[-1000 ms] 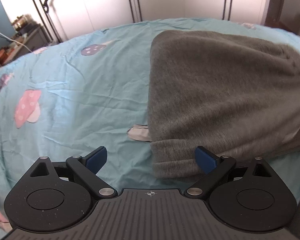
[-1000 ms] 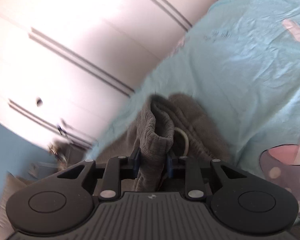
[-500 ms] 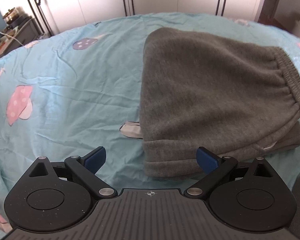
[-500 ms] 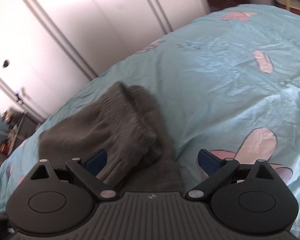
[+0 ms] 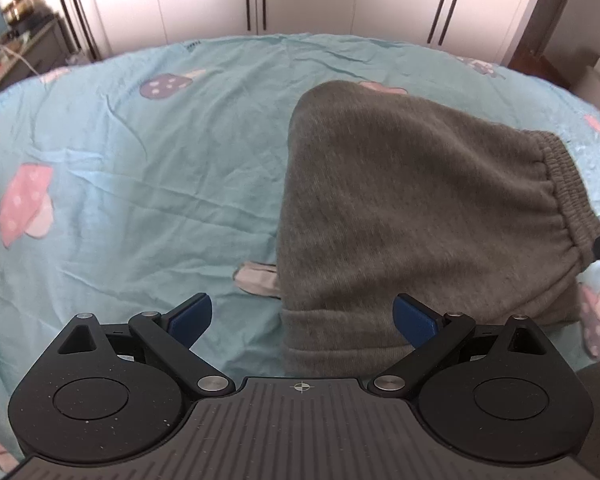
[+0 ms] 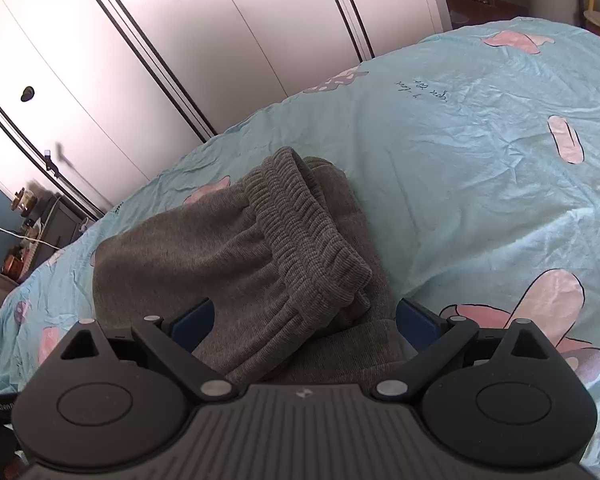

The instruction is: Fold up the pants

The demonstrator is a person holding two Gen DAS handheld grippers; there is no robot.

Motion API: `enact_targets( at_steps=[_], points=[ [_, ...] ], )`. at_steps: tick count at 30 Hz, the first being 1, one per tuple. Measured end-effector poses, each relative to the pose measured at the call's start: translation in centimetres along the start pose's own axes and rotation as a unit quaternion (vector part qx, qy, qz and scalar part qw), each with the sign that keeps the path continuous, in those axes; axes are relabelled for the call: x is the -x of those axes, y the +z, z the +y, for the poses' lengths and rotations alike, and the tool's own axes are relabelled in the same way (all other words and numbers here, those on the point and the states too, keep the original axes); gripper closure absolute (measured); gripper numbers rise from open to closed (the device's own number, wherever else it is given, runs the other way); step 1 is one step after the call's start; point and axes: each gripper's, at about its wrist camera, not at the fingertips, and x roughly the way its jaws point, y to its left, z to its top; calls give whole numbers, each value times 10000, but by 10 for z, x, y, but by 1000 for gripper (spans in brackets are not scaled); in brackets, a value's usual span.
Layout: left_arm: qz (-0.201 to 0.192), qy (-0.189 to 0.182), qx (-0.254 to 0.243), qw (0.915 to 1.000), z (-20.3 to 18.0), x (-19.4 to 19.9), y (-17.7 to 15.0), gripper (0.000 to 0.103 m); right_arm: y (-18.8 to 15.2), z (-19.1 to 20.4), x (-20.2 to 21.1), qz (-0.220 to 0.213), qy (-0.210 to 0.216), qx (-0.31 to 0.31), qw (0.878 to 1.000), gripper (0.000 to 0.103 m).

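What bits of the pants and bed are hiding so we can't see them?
- Left wrist view: the gray sweatpants' near hem, behind the left gripper.
- Right wrist view: lower folded layers under the waistband; near end behind the right gripper.
- Bedsheet writing: too small to read.

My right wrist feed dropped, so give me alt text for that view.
Folded grey pants lie on a light blue bedsheet, elastic waistband on top. The right gripper hangs over them, fingers wide open and holding nothing. White wardrobe doors stand behind.
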Motion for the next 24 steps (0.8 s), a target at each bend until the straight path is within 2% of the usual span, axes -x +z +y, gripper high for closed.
enact_targets(
  at_steps=[5,8,12,15,18,21,24],
  points=[
    [-108,348,-343,9987,-17,-3,2,3,-5,6,0,-135,1,282,9995,5],
    [-153,420,-423,9981,-24,-4,3,3,-8,12,-3,-41,-8,558,9984,5],
    [-198,494,-563,9970,-32,-7,2,3,-9,14,-7,131,128,600,9980,5],
    [-193,432,-732,9962,-33,-11,2,3,-5,14,-14,349,59,606,9975,5],
    [-176,95,-738,9971,-25,-18,6,3,2,6,-22,524,194,494,9972,5],
    [-45,-439,-447,9980,-9,-32,17,3,16,-5,-31,625,434,417,9962,5],
    [112,-1063,-125,9942,10,-52,28,3,33,-26,-48,784,752,56,9941,5]
  ],
)
